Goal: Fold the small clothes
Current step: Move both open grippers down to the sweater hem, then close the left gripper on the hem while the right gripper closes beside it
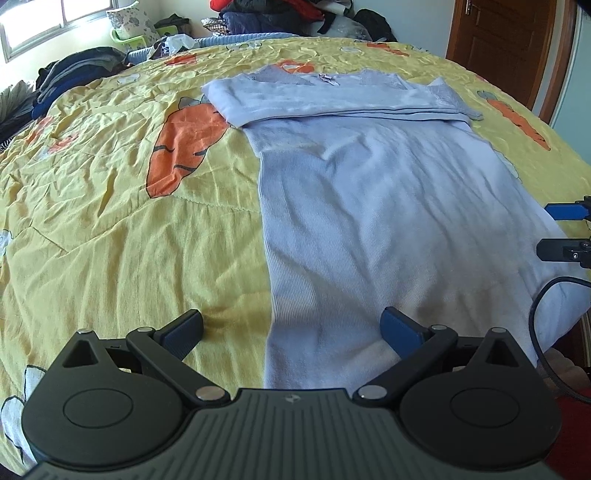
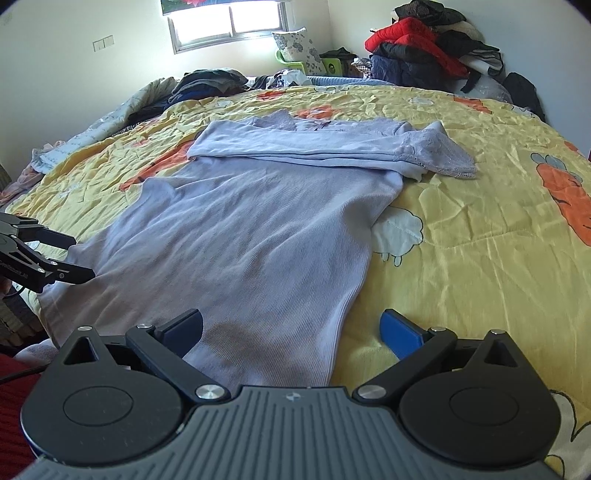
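A pale lilac long-sleeved top (image 1: pixel 369 192) (image 2: pixel 251 229) lies flat on the yellow carrot-print bedspread (image 1: pixel 110 221) (image 2: pixel 480 229), its sleeves folded across the chest at the far end. My left gripper (image 1: pixel 291 328) is open, hovering over the near left hem corner with nothing between its fingers. My right gripper (image 2: pixel 291 328) is also open, straddling the near right hem edge. Each gripper shows at the edge of the other's view: the right gripper (image 1: pixel 565 232) and the left gripper (image 2: pixel 70 258), both open.
Piles of dark and red clothes (image 2: pixel 424 51) sit at the head of the bed. More dark folded clothes (image 1: pixel 74 74) lie at the far left. A green basket (image 2: pixel 295 62) and a window (image 2: pixel 229 22) are behind. A wooden door (image 1: pixel 506 44) stands to the right.
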`<action>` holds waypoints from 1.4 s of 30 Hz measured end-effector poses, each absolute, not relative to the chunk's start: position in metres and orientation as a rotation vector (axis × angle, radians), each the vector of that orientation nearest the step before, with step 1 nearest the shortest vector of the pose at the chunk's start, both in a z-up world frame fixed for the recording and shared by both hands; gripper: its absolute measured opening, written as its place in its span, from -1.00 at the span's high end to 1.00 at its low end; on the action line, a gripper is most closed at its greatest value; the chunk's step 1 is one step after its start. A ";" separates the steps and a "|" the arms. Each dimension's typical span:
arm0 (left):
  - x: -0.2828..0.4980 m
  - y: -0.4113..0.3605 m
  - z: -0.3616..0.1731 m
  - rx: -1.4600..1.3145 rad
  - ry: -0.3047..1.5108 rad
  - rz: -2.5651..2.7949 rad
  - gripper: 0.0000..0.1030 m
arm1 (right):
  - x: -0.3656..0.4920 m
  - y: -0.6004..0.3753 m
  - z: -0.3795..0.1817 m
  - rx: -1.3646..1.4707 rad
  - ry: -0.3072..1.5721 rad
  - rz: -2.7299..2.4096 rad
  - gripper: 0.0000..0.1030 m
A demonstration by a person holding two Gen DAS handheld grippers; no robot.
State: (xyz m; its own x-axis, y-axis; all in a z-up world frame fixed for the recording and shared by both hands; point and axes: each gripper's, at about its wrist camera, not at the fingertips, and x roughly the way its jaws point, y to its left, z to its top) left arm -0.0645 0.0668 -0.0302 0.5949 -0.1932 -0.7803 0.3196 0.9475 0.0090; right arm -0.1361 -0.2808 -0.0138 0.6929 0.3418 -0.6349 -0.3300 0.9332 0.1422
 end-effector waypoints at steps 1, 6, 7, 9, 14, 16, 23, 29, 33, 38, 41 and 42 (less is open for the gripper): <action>-0.065 0.066 -0.030 0.158 0.884 -0.297 -1.00 | -0.137 -0.282 -0.014 0.022 0.714 0.378 -0.96; -0.068 0.062 -0.029 0.190 0.869 -0.283 -1.00 | -0.138 -0.283 -0.013 0.023 0.719 0.384 -0.96; -0.068 0.061 -0.028 0.197 0.868 -0.280 -1.00 | -0.138 -0.282 -0.013 0.018 0.720 0.384 -0.96; -0.068 0.060 -0.028 0.202 0.876 -0.276 -1.00 | -0.138 -0.282 -0.013 0.012 0.722 0.385 -0.96; -0.062 0.068 -0.024 0.161 0.977 -0.389 -1.00 | -0.140 -0.287 -0.010 0.030 0.746 0.412 -0.96; -0.064 0.073 -0.024 0.144 0.995 -0.475 -1.00 | -0.140 -0.294 -0.008 0.066 0.765 0.436 -0.96; -0.074 0.082 -0.025 0.172 0.974 -0.597 -0.98 | -0.146 -0.325 -0.004 0.215 0.821 0.561 -0.96; -0.072 0.084 -0.023 0.113 0.985 -0.655 -0.91 | -0.150 -0.341 -0.005 0.306 0.856 0.678 -0.95; -0.068 0.079 -0.021 0.074 0.987 -0.705 -0.79 | -0.148 -0.347 -0.010 0.408 0.868 0.766 -0.95; -0.061 0.084 -0.021 -0.003 0.999 -0.740 -0.40 | -0.141 -0.345 -0.021 0.529 0.877 0.851 -0.69; -0.059 0.089 -0.021 -0.028 1.004 -0.741 -0.29 | -0.137 -0.343 -0.024 0.549 0.877 0.863 -0.52; -0.058 0.091 -0.021 -0.031 1.007 -0.741 -0.23 | -0.137 -0.342 -0.024 0.547 0.881 0.863 -0.49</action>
State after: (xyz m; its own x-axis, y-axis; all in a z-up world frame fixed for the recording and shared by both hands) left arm -0.0584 0.0908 -0.0206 0.3149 -0.5763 -0.7541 0.5490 0.7587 -0.3506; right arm -0.1367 -0.3419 -0.0237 0.3482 0.8306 -0.4347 -0.4178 0.5526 0.7212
